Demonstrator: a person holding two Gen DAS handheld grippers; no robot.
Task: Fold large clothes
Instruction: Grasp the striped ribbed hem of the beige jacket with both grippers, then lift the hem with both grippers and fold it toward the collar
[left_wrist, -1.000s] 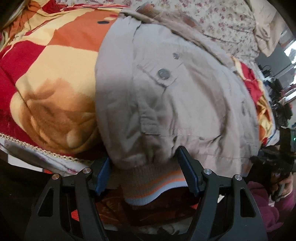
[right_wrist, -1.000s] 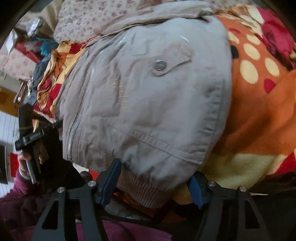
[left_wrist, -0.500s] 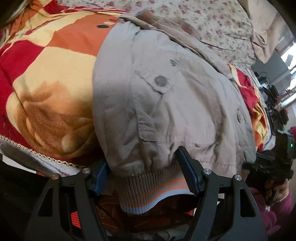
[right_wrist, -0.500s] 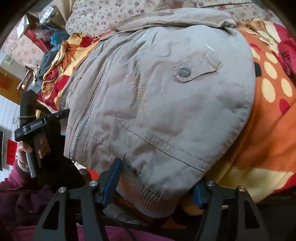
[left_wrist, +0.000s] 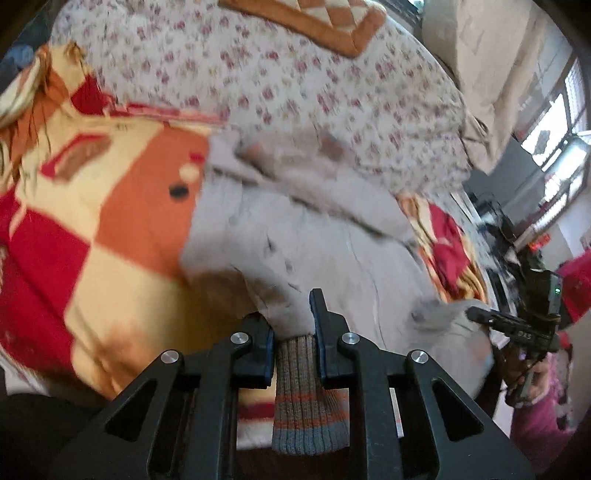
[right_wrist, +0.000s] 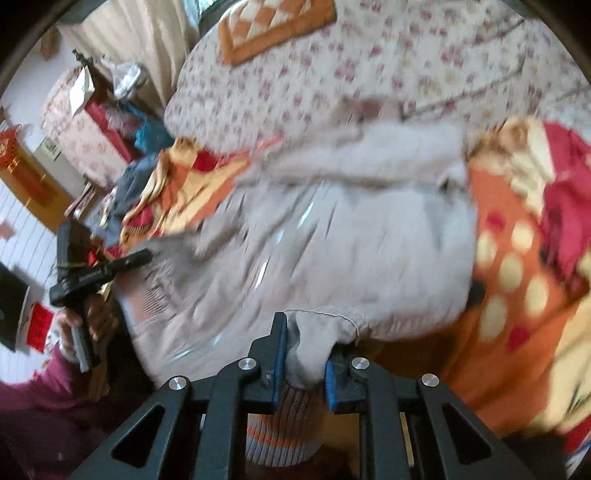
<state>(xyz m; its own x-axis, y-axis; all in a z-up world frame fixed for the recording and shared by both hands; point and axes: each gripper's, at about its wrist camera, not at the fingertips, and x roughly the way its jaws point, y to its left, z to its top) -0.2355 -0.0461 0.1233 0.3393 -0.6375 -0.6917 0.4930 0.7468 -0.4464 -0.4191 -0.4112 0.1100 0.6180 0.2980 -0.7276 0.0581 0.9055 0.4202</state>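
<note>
1. Jacket (left_wrist: 332, 243) lies on the bed's blanket (left_wrist: 110, 236); the left tool (left_wrist: 293, 343), jaws just closed, pinches only its ribbed hem (left_wrist: 306, 406), which could slip.
2. The right tool (right_wrist: 303, 363), likewise just clamped on the hem corner, may lift unevenly, skewing the fold.

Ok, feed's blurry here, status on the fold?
Left gripper, right gripper just closed, shut on jacket hem. Jacket on blanket. Nothing in the way.
</note>
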